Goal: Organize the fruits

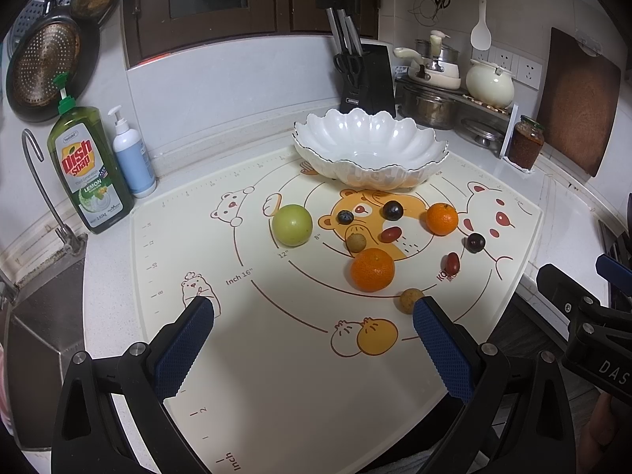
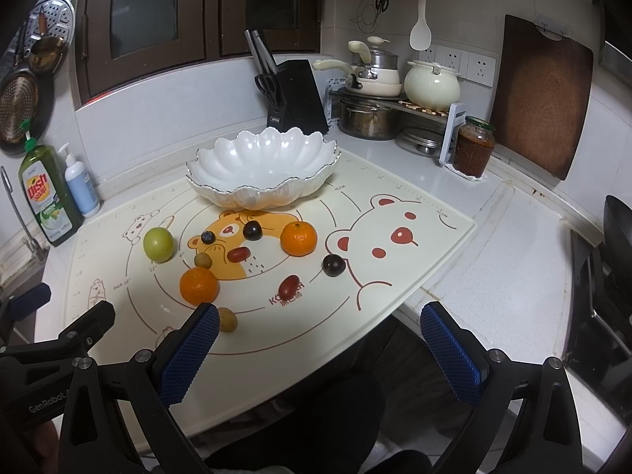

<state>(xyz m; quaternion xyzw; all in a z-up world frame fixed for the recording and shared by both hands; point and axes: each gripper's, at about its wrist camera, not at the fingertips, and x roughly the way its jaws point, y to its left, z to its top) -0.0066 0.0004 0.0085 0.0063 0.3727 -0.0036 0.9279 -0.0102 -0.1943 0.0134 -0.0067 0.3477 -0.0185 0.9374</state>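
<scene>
Left gripper (image 1: 314, 316) and right gripper (image 2: 320, 322) hang wide apart, empty; mandarins (image 1: 372, 269), grapes (image 1: 393, 210) lie at twelve o'clock before a scalloped bowl (image 1: 369, 146).

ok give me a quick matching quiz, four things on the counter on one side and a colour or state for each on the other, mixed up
Things:
1. scalloped bowl
2. round fruit left of the bear print
3. left tongs
4. glass jar by the cutting board

Colour or state:
A. green
B. open, holding nothing
C. white and empty
D. filled with something red-brown, lid on

Pairs: 1-C, 2-A, 3-B, 4-D
</scene>
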